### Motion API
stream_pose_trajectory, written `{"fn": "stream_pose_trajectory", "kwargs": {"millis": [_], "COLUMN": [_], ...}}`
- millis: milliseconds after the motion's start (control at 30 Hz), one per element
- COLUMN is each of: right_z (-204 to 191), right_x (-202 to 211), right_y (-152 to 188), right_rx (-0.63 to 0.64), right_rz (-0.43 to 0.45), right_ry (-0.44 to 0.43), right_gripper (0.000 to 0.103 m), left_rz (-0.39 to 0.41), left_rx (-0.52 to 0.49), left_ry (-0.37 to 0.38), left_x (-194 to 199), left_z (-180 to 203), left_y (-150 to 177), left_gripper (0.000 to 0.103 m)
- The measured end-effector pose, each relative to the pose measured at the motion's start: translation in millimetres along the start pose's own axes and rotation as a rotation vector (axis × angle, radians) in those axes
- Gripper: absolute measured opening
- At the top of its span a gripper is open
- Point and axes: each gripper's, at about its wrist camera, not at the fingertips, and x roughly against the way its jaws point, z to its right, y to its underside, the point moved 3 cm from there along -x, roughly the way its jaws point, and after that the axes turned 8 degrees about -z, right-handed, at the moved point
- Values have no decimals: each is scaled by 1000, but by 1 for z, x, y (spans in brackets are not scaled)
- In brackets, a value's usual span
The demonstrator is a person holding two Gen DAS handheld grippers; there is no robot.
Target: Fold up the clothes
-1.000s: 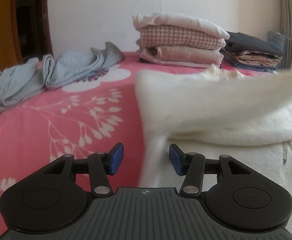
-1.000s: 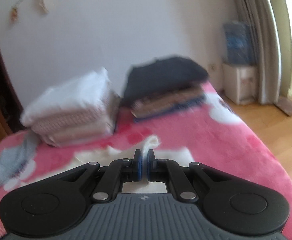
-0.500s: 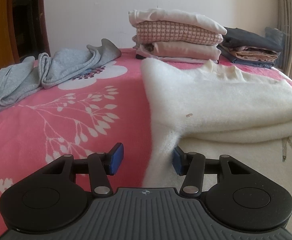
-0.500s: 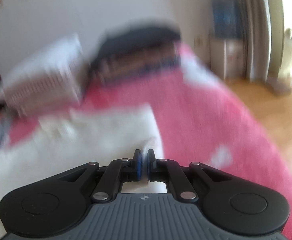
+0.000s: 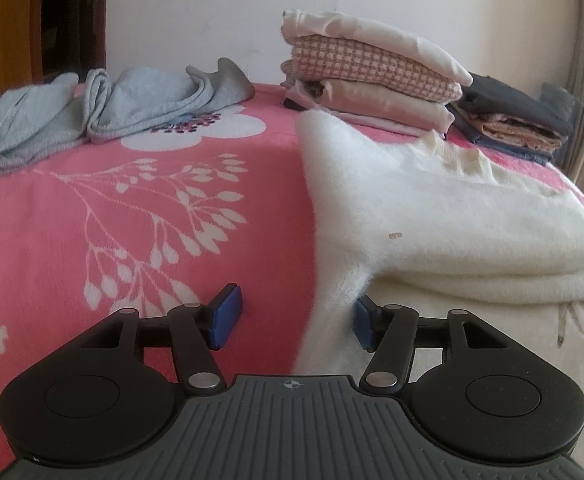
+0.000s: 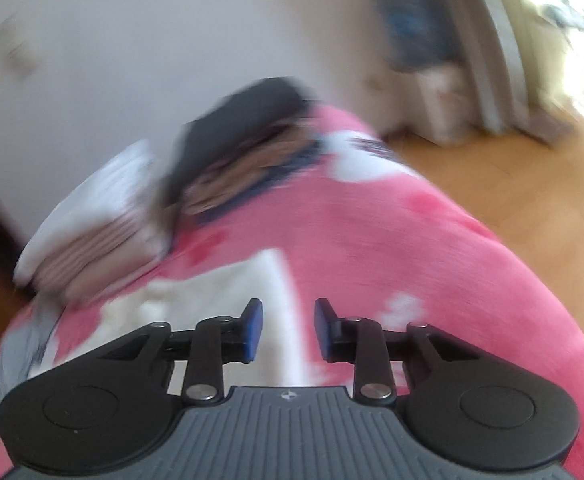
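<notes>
My left claw [image 5: 294, 320] has just been opening and its jaws stand wide over the bed, with the edge of the cream sweater [image 5: 432, 208] lying between them, brushing the right pad while the left pad hangs clear above the pink floral bedspread [image 5: 111, 220]. My right claw [image 6: 287, 330] has also just been opening; its jaws stand narrowly apart, a strip of the same cream sweater [image 6: 227, 292] below the gap, nothing pinched. The sweater lies spread and partly folded on the bed. Beyond it sits a stack of folded pale and checked clothes [image 5: 372, 80], a darker folded pile [image 5: 512, 120] beside that, and a rumpled grey garment [image 5: 91, 116] off to the left.
</notes>
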Motion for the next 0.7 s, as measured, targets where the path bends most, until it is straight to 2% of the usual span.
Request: {"fn": "stream_pose_trajectory", "kwargs": {"millis": [67,133,200,233,333,400,467,567,700], "right_z": [-20,-23,-23,-24,-37,-54,-78,-124,-181], "right_x": [-9,-33,-57,-58,-53,-47,-39,-33,-43], "right_y": [6,18,33,39,35,31,31,34,46], "right_rx": [62,92,145,176,187,246,310,378,452], "right_rz": [-25,-111,-194,-167,-189,-194,-167,-138,-112], "right_ry": [-82,-27,51,59,120,174,153,51,-84], "right_gripper": [28,28,23,23,23,24,24,24,24], "left_rz": [3,6,17,25,63,105,144,144,33], "left_rx": [4,9,17,22,52,80,114,151,168], "left_ry": [5,10,24,34,75,110,142,152,109], "left_x": [1,2,8,12,26,36,42,31,-8], "left_z": [-1,-2,-3,-4,-9,-11,-11,-8,-4], "left_y": [0,0,1,2,5,3,-4,-20,-22], "left_gripper": [58,58,58,58,58,58,58,58,59]}}
